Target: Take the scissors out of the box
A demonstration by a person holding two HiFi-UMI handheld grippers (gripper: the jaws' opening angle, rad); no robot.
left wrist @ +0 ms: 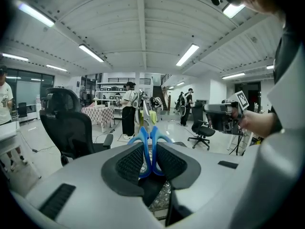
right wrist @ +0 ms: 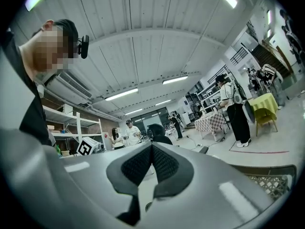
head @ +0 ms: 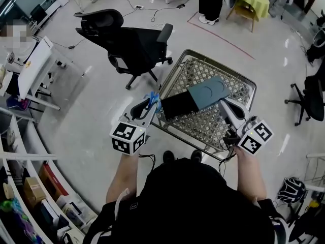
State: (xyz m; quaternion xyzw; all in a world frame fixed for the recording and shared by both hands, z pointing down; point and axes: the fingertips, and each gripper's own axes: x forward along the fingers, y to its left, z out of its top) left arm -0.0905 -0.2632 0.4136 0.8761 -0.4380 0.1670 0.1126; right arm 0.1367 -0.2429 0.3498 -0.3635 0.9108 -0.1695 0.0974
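Observation:
In the left gripper view the blue handles of the scissors (left wrist: 150, 147) stand upright between the pads of my left gripper (left wrist: 151, 162), which is shut on them. From the head view the scissors (head: 153, 100) are held at the left rim of the wire basket (head: 205, 131), beside my left gripper (head: 149, 105). A dark box (head: 180, 105) with a blue-grey lid (head: 210, 92) lies in the basket. My right gripper (head: 224, 104) hangs over the basket's right side; its jaws (right wrist: 151, 151) are pressed together with nothing in them.
A black office chair (head: 127, 39) stands on the floor to the left behind the basket. Shelves (head: 25, 187) line the left side. Another chair (head: 310, 98) is at the right, a yellow chair (head: 252, 1) at the back. People stand farther off.

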